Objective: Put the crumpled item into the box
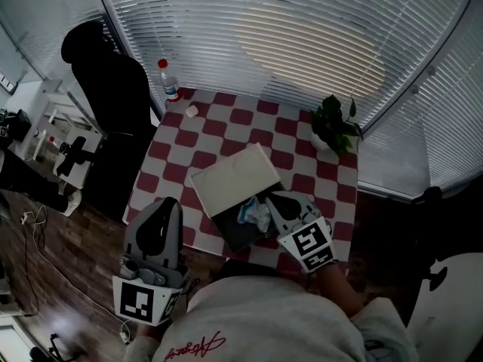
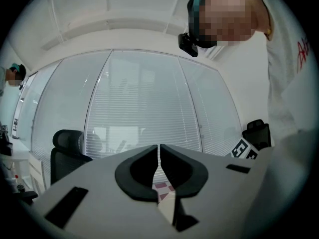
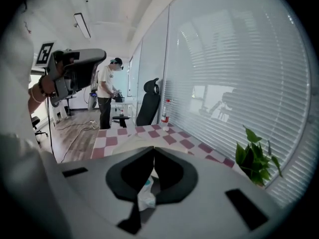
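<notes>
Past the person's pale grey sweatshirt [image 1: 264, 326], the right gripper [image 1: 268, 202] is clamped shut on the crumpled white-and-blue paper item [image 1: 255, 214], over the open dark box [image 1: 235, 236] on the red-and-white checked surface [image 1: 226, 119]. The left gripper [image 1: 172, 204] is closed and empty.

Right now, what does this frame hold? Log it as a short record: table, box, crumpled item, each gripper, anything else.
table: red-and-white checked, beside the window blinds
box: toward the table's near edge, open, pale lid swung back
crumpled item: white with some blue, seen over the box's dark inside
right gripper: shut on the crumpled item
left gripper: shut, nothing in it, by the table's near-left corner
other: bottle at the far-left corner, potted plant at the far right
</notes>
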Motion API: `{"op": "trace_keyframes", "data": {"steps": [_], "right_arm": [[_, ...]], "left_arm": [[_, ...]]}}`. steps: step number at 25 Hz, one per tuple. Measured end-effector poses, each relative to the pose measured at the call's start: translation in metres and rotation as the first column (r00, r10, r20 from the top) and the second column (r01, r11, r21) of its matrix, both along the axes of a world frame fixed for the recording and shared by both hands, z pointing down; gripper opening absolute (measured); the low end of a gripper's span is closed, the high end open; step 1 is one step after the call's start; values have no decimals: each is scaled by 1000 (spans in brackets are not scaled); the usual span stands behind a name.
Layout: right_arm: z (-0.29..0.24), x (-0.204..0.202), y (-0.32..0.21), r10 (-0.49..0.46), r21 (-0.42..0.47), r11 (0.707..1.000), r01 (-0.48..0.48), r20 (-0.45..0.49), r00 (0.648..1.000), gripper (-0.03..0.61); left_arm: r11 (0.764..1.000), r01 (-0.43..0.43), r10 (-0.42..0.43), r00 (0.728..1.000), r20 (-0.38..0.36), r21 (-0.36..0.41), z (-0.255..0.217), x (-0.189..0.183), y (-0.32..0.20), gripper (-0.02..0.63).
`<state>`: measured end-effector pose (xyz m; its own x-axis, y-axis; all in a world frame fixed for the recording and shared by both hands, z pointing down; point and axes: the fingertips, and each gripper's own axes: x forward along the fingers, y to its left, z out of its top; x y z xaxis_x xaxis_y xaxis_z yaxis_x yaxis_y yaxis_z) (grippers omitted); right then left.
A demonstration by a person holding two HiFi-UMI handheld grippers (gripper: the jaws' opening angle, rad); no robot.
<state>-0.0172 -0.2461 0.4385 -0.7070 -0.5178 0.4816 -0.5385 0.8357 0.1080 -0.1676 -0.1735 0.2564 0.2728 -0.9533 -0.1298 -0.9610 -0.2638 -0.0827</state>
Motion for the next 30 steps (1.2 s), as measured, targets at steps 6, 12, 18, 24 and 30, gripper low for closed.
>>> {"op": "trace_keyframes", "data": {"steps": [6,12,18,24,30], "right_arm": [[-43,1,4,6,53,998,-13,130,991,12],[-72,8,7,10,89,996,-30,224,974,12],[-99,10,11,-5,130,991,-34,289,957,12],[-118,18,14,-3,147,988,-51,345,939,11],[-131,25,17,2,169,983,-71,377,926,11]], "left_arm": [[1000,12,-12,1000,0,-3,-2,-5,2,28],[1000,-4,4,1000,0,3,-4,1,2,28],[999,-31,31,1000,0,12,-6,10,1,28],[999,-52,52,999,0,16,-8,19,1,28],[998,-65,65,998,2,18,-8,25,1,28]]}}
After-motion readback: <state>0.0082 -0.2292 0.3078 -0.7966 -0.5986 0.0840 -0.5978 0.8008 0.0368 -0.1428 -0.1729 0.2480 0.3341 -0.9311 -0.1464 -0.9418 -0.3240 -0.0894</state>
